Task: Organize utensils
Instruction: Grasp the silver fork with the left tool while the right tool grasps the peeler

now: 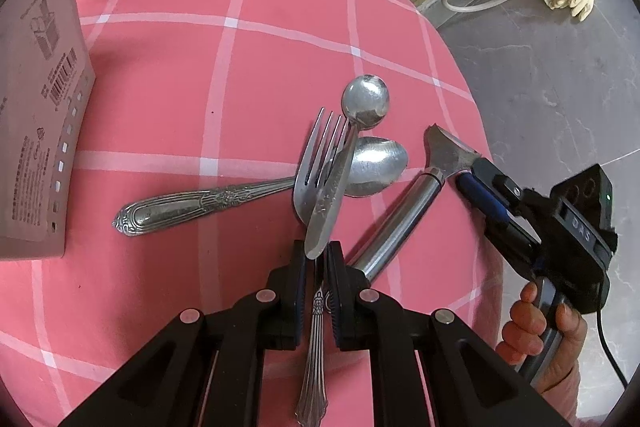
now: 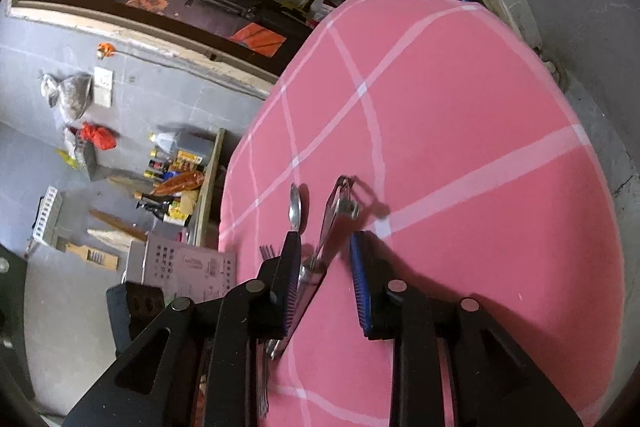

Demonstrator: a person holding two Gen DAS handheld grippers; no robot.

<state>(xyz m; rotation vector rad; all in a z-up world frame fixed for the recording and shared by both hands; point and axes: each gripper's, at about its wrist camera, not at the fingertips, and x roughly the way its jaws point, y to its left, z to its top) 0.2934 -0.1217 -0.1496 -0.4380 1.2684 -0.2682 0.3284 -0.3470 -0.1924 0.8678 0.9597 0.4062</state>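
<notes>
The left gripper [image 1: 317,259] clamped a stiff, slick spoon [image 1: 362,103] mid-handle (likely to swivel), while the right gripper [image 2: 325,267] stood apart.

Readable text is turning out scarce. The right gripper [image 1: 476,173] body is showing embossed letters, possibly "DAS", though the fisheye is blurring them. The pink box [image 1: 38,107] on the tablecloth is carrying a barcode, a carton pictogram and rows of fine print, all too small to read; in the right wrist view it stays equally illegible.
</notes>
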